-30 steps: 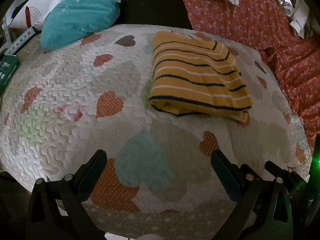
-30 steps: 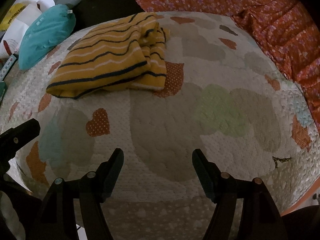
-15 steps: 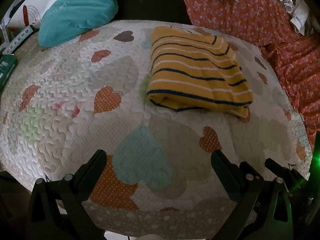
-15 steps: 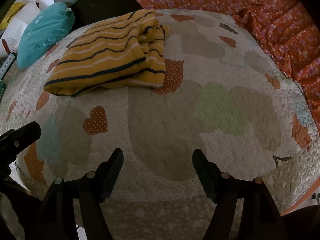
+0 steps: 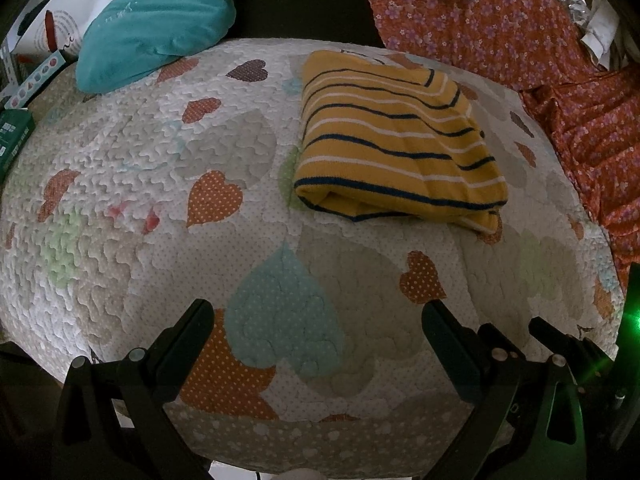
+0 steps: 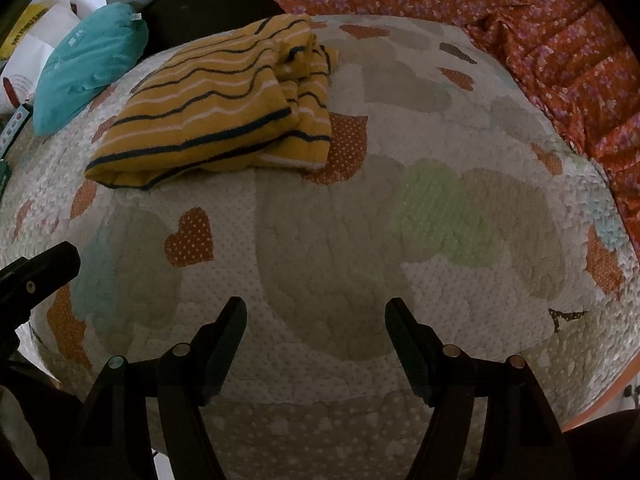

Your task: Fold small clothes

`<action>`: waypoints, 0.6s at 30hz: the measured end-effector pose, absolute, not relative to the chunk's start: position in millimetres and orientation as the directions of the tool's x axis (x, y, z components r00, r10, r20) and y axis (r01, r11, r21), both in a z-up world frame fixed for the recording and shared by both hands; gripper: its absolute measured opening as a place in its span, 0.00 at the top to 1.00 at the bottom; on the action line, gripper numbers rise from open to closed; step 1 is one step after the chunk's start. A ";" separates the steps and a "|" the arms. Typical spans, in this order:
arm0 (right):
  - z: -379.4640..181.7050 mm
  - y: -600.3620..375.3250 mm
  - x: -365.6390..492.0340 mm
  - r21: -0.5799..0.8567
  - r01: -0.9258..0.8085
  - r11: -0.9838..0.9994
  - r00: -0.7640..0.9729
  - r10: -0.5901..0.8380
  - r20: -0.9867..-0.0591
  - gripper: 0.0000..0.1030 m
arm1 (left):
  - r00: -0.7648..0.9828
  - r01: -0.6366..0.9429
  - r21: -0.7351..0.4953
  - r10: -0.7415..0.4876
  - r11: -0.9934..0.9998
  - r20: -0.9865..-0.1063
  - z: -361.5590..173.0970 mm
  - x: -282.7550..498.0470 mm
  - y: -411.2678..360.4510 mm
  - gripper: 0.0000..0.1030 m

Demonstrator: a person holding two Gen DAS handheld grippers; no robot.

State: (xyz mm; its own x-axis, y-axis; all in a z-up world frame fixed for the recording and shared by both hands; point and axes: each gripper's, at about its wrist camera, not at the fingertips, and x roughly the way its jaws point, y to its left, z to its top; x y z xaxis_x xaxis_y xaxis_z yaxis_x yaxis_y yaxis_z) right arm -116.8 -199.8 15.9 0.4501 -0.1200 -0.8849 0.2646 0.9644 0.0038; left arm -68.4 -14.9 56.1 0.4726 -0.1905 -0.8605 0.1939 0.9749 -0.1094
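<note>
- Striped sweater (image 5: 396, 140), mustard yellow with dark navy and white bands, lies folded into a thick rectangle on the far half of a heart-patterned quilt (image 5: 160, 184); its rolled fold edge faces the cameras.
- From the right wrist view, the same sweater (image 6: 216, 116) shows looser layers bunched at its right end, one corner resting over an orange dotted heart.
- Left gripper (image 5: 316, 312) hovers above the near edge of the quilt, well apart from the sweater, its black jaws spread wide with nothing between them but bare fabric and a pale blue heart.
- Right gripper (image 6: 316, 312) sits beside it over the same near edge, jaws likewise standing wide and holding nothing; a finger of the left gripper juts in at the left margin of this view.
- Teal plush cushion (image 5: 156, 20) rests at the quilt's far left corner, away from the sweater.
- Red floral cloth (image 5: 532, 36) is draped in folds along the quilt's far and right sides.
- White printed bags (image 5: 60, 12) and a green box (image 5: 12, 136) crowd the left edge, beyond the cushion.
</note>
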 end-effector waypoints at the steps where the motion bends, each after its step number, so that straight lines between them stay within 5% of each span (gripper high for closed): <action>1: 15.8 -199.6 -117.0 0.003 0.264 0.964 0.450 -0.120 -0.885 0.26 | 0.472 0.193 -0.111 -0.192 0.975 -0.861 55.6 -68.5 -15.1 0.00; 18: 15.5 -197.6 -117.3 0.002 0.267 0.964 0.449 -0.123 -0.885 0.26 | 0.469 0.189 -0.108 -0.186 0.976 -0.863 52.9 -69.8 -14.2 0.00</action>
